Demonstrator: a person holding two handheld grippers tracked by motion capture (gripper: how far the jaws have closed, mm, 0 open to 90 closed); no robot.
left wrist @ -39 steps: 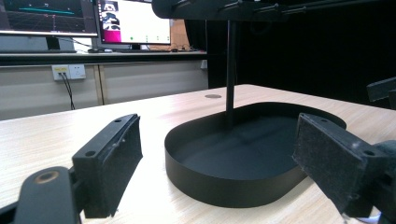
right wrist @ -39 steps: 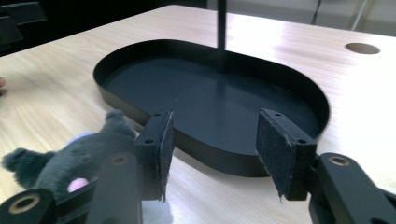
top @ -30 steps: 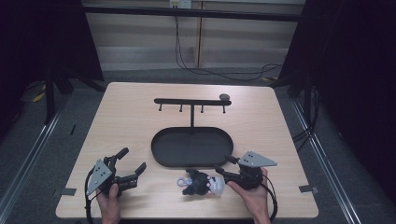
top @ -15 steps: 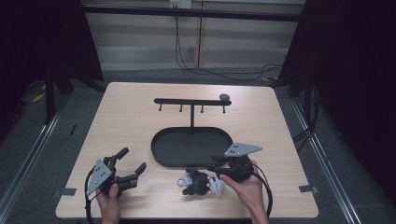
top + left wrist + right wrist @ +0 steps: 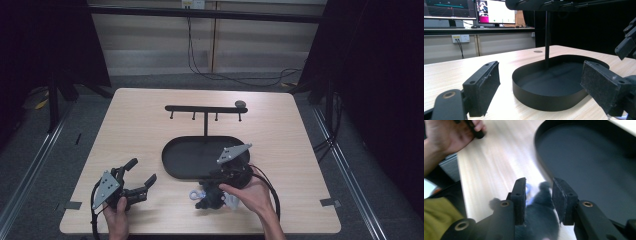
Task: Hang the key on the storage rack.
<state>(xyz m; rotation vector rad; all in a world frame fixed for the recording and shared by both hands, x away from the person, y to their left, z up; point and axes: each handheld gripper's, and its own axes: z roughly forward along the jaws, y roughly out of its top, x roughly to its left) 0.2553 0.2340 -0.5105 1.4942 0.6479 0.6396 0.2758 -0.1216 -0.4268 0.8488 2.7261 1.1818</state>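
The right gripper view looked down its own two black jaws, which had just been closing around a dark plush toy with a pale blue ring; the toy sat between the pads, yet blur left it unclear whether they pressed on it, so I cannot tell if it was truly held. In the high view the right gripper hovered over that toy just short of the near rim of the black oval tray, with the hook stand rising beyond. The left gripper, well off to the side, kept its jaws wide apart with nothing between them. A likely slip: a soft, rounded toy could squirm out if pinched off-centre, or the ring could snag a jaw tip. Lifting straight ahead risked clipping the tray's rim or, farther on, the stand's post. Bare table lay open to the right and beyond the tray, leaving room to swing clear.
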